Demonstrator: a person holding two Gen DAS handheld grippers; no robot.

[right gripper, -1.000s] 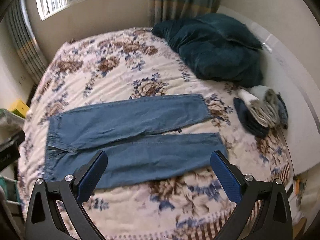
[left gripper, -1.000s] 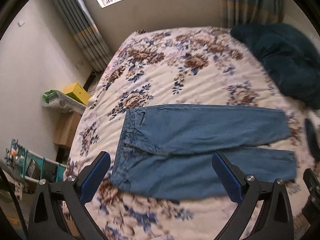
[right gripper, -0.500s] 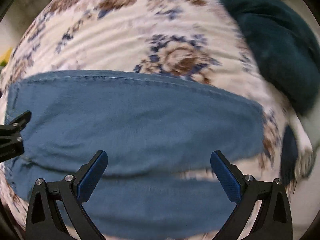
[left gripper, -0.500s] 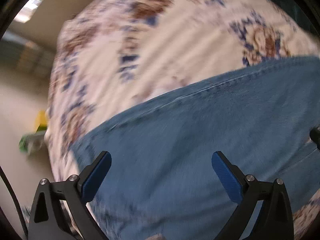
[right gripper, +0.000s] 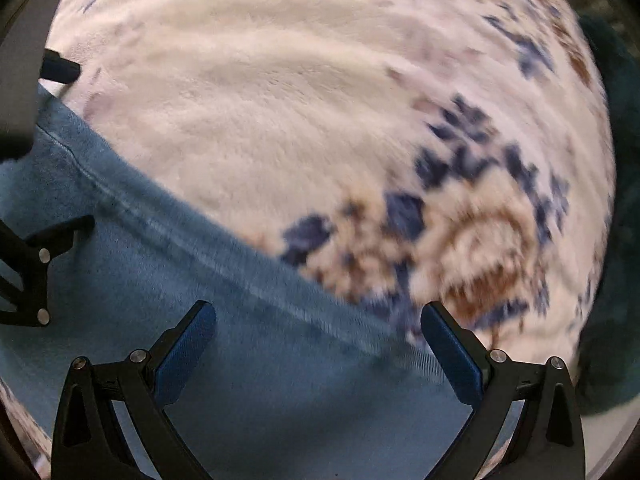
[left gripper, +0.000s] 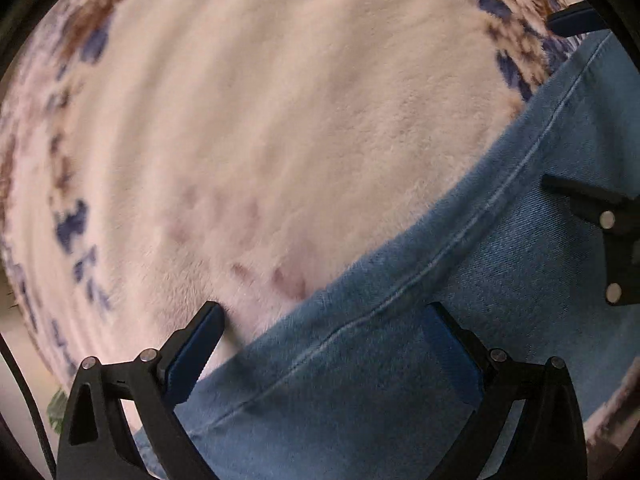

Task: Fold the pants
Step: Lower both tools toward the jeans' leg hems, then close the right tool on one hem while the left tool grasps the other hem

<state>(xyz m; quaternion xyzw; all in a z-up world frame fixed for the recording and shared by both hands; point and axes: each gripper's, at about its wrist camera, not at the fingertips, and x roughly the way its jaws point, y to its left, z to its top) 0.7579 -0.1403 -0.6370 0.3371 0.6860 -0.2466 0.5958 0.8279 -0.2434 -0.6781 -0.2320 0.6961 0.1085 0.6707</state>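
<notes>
Left gripper is hovering low with both fingers spread wide, straddling the far seamed edge of the pants; the left fingertip is sitting over the blanket, the right one over denim. Right gripper is likewise spread apart, nothing pinched, spanning the same edge of the pants further along, its right fingertip lying over the floral print. The blue denim pants are lying flat on the bed, filling the lower part of both views. The cream floral blanket is covering the bed beyond. A dark teal cushion is showing at the right rim, blurred.
</notes>
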